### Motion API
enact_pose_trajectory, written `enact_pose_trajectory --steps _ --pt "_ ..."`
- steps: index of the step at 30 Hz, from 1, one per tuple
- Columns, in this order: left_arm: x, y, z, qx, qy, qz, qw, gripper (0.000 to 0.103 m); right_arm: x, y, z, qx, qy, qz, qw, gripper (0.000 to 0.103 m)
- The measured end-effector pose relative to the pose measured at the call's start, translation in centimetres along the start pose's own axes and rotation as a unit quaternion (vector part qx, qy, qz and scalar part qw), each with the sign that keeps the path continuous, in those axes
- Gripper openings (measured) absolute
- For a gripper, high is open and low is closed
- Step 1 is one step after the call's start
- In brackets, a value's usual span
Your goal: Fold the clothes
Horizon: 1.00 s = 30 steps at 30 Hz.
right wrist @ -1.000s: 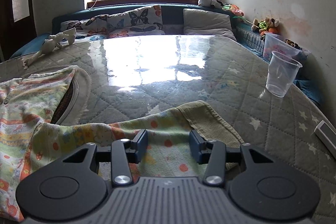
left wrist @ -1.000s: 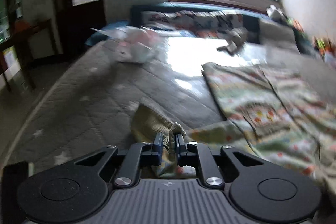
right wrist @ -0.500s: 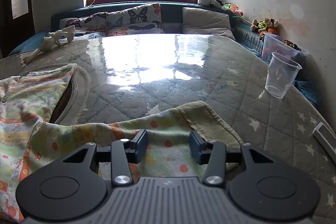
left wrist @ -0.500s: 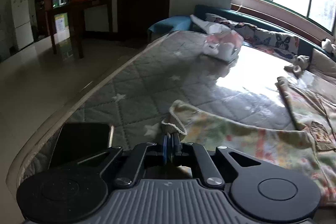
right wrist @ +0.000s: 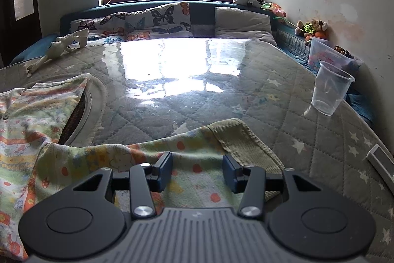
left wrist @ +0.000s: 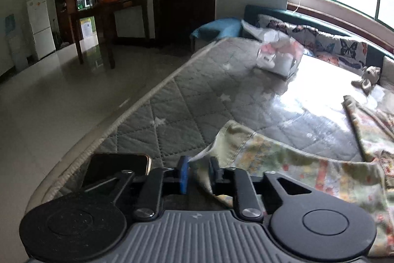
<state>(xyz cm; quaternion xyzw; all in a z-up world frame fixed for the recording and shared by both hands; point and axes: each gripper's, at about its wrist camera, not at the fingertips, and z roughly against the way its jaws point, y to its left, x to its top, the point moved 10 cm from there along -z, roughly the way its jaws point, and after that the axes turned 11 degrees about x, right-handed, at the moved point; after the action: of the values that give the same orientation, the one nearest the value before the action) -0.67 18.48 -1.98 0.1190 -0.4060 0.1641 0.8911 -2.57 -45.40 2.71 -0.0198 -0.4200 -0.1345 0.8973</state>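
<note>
A baby garment (left wrist: pixel 307 169) with a pastel print and green ribbed cuffs lies spread on the quilted mattress (left wrist: pixel 192 100). One cuff (left wrist: pixel 234 137) reaches in between the fingers of my left gripper (left wrist: pixel 199 173), whose jaws stand apart and open around the loose fabric near the mattress's left edge. In the right wrist view the same garment (right wrist: pixel 110 157) stretches from the left. Its other cuff (right wrist: pixel 243 139) lies just beyond my right gripper (right wrist: pixel 197 170), which hovers wide open over the cloth with nothing pinched.
A dark phone (left wrist: pixel 115 164) lies at the mattress edge beside my left gripper. A clear plastic cup (right wrist: pixel 330 93) and a white flat object (right wrist: pixel 380 164) sit at the right edge. A plastic bag (left wrist: pixel 278 56), a soft toy (right wrist: pixel 61 46) and pillows (right wrist: pixel 243 21) are at the far end.
My left gripper carried the cuff out to the left toward the mattress edge, then opened its jaws, so the cuff now lies loose between them. The right gripper stayed open and nearly still.
</note>
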Motion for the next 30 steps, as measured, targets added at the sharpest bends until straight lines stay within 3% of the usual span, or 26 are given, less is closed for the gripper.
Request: enact_pose_trajectory --steps 7,11,17,22,24,27,30 --pt "0.3 -4.4 3.0 -0.077 -0.009 -0.015 0.9969 0.033 0.0 0.4 0.1 0.007 0.000 0.002 1.000 0.047" --pt "-0.6 -9.3 3.5 -0.139 0.005 -0.038 0.9896 0.033 0.0 0.5 0.1 0.010 0.000 0.003 1.000 0.047" --pt "-2.1 -15.1 3.0 -0.189 0.029 -0.064 0.9795 0.032 -0.1 -0.1 0.1 0.009 0.000 -0.003 1.000 0.051" --pt "-2.4 -15.8 1.7 -0.171 0.034 -0.070 0.9822 0.030 -0.2 -0.6 0.3 0.009 -0.002 -0.010 1.000 0.052" --pt "-2.2 -15.3 1.4 -0.158 0.031 -0.070 0.9845 0.021 -0.2 -0.7 0.4 0.009 -0.003 -0.012 1.000 0.052" --pt "-1.8 -14.2 0.6 -0.114 0.009 -0.089 0.9895 0.018 -0.3 -1.0 0.6 0.009 -0.005 -0.016 1.000 0.052" --pt "-1.4 -13.2 0.1 -0.113 0.010 -0.078 0.9904 0.018 -0.3 -1.3 0.8 0.010 -0.007 -0.020 1.000 0.052"
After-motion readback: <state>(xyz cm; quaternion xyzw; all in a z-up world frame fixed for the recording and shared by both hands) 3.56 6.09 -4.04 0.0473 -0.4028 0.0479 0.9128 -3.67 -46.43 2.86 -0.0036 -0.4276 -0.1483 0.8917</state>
